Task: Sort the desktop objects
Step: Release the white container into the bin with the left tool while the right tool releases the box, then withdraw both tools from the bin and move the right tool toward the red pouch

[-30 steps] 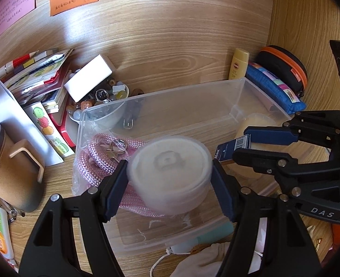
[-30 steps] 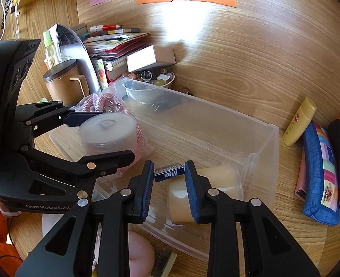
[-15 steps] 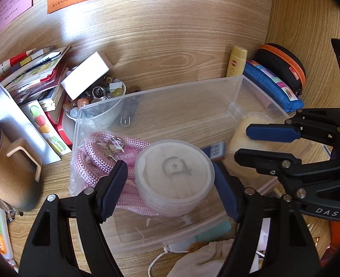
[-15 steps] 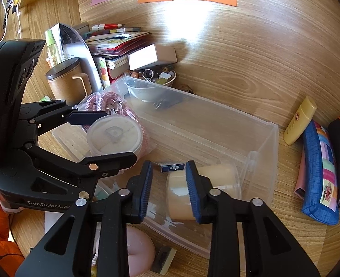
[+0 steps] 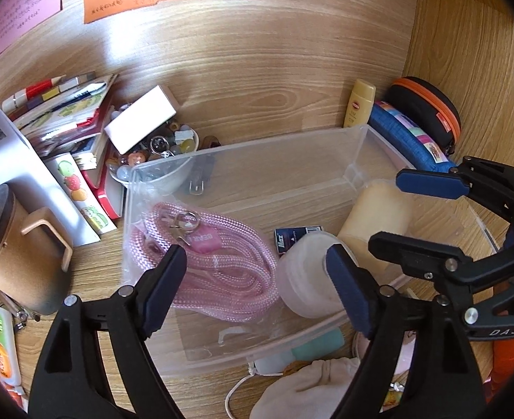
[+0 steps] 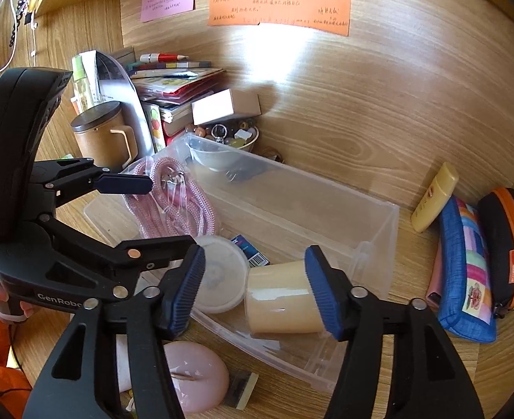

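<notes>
A clear plastic bin lies on the wooden desk. Inside it are a bagged pink rope, a round white container, a small blue Max box and a beige tape roll. My left gripper is open and empty above the rope and the white container. My right gripper is open and empty above the tape roll and the white container.
Books, a white box and a bowl of trinkets sit back left. A brown mug stands left. A yellow tube, blue pencil case and black case lie back right. A pink round object lies in front.
My left gripper let go of the white container, which now lies in the bin. My right gripper let go of the Max box and opened wide. Both grippers pulled back.
</notes>
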The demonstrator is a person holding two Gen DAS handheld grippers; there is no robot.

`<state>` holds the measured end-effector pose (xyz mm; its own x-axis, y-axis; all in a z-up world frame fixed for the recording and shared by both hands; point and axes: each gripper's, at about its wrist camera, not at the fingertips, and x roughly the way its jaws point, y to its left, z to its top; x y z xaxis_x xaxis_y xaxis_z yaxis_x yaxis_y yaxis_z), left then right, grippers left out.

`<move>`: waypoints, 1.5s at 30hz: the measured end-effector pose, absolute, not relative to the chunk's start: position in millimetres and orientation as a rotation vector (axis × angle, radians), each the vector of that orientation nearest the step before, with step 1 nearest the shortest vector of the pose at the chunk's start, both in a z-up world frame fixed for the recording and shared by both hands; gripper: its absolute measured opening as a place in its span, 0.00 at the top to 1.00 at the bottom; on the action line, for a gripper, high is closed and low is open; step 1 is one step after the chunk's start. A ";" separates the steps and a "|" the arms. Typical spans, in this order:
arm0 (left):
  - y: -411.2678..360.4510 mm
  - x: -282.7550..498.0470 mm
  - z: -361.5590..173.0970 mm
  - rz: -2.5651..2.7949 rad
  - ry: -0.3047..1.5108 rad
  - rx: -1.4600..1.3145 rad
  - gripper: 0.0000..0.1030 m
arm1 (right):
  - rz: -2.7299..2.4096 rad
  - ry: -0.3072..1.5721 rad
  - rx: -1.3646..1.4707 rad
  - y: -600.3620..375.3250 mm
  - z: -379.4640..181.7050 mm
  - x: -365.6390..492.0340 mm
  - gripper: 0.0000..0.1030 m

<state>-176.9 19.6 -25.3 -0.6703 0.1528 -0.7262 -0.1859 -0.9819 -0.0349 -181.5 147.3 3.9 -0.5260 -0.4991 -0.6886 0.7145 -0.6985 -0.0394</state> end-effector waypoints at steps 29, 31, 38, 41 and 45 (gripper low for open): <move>1.8 -108.1 7.4 2.903 0.044 -1.081 0.06 | -2.404 0.402 0.765 186.1 29.1 -131.6 0.14; 1.6 -101.5 7.3 2.906 0.040 -1.079 0.05 | -2.408 0.405 0.757 189.8 29.4 -124.2 0.14; 4.0 -77.9 4.2 2.913 0.033 -1.076 0.05 | -2.425 0.406 0.751 203.1 26.6 -103.0 0.14; 6.2 -67.1 1.3 2.915 0.033 -1.077 0.05 | -2.423 0.403 0.758 207.7 23.1 -93.0 0.14; 8.2 -54.4 -4.7 2.915 0.011 -1.081 0.05 | -2.419 0.426 0.763 210.1 15.2 -76.7 0.13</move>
